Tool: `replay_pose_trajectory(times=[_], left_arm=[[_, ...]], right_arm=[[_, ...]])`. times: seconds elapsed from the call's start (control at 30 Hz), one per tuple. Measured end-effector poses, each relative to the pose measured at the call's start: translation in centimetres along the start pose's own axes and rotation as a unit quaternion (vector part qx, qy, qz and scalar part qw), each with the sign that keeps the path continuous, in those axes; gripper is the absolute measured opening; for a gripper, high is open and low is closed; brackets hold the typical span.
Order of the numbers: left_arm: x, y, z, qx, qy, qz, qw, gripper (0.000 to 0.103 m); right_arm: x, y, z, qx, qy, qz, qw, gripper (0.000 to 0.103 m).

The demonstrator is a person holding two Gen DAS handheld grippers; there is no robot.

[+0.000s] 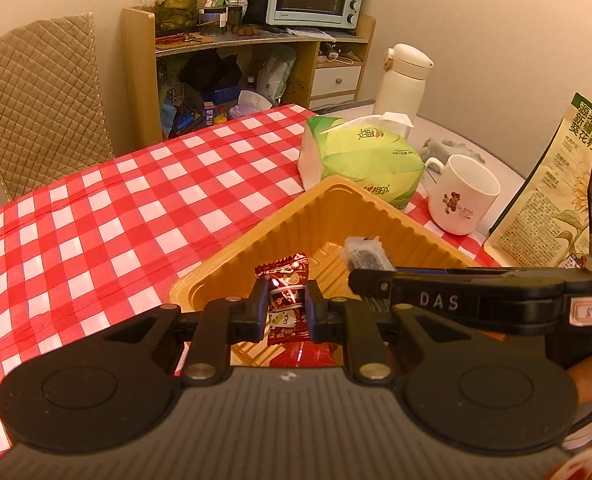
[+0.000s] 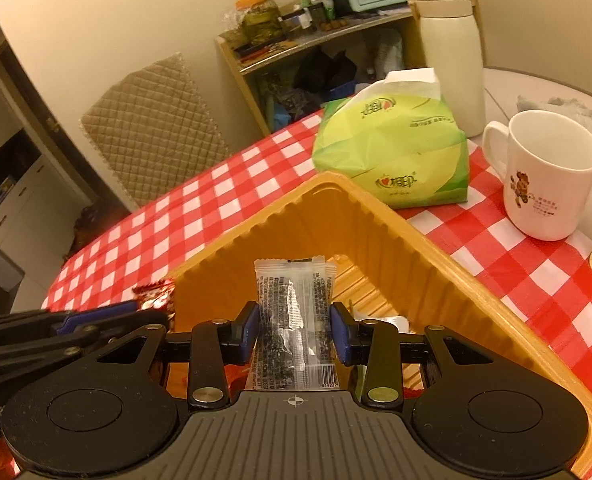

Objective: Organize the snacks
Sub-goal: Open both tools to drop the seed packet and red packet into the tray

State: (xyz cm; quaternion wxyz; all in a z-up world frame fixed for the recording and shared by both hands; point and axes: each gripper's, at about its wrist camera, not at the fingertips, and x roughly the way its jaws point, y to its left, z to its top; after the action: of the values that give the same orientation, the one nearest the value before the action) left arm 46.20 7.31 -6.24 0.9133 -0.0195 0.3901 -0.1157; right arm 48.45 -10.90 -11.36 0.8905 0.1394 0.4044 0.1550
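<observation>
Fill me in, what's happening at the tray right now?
Both grippers hold snacks over the orange tray. The left gripper is shut on a red packet; the right gripper is shut on a clear packet with dark contents. Neither is released yet. More wrappers seem to lie in the tray below.

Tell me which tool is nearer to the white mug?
Right. The right tool holds a clear snack packet over the tray's side toward the white mug; the left tool is farther, beyond it.

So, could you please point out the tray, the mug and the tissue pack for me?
tray [image 2: 379,216], right wrist view, on its ribbed far wall.
mug [image 2: 543,196], right wrist view, on its side by the print.
tissue pack [image 1: 359,160], left wrist view, on its green top.
</observation>
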Motion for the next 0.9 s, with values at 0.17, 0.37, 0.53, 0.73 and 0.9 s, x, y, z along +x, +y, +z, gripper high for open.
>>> replay_pose_trajectory(times=[0.17, 0.37, 0.53, 0.73, 0.9], left_arm=[[0.1, 0.4, -0.2, -0.004, 0.003, 0.0, 1.0, 0.017], [0.3, 0.4, -0.2, -0.003, 0.002, 0.0, 1.0, 0.017], [0.6, 0.1, 0.1, 0.0, 0.002, -0.002, 1.0, 0.017], [1.1, -0.6, 0.8, 0.004, 0.001, -0.001, 1.0, 0.017], [1.3, -1.1, 1.1, 0.006, -0.001, -0.003, 1.0, 0.019]], right_arm=[[-0.4, -0.5, 0.4, 0.02, -0.011, 0.002, 1.0, 0.039], [-1.0, -0.9, 0.5, 0.024, -0.008, 0.004, 1.0, 0.039], [-1.3, -1.3, 0.1, 0.025, 0.0, 0.001, 1.0, 0.039], [-1.8, -1.5, -0.1, 0.026, 0.004, 0.001, 1.0, 0.039], [-2.6, -1.7, 0.0, 0.028, 0.001, 0.003, 1.0, 0.039]])
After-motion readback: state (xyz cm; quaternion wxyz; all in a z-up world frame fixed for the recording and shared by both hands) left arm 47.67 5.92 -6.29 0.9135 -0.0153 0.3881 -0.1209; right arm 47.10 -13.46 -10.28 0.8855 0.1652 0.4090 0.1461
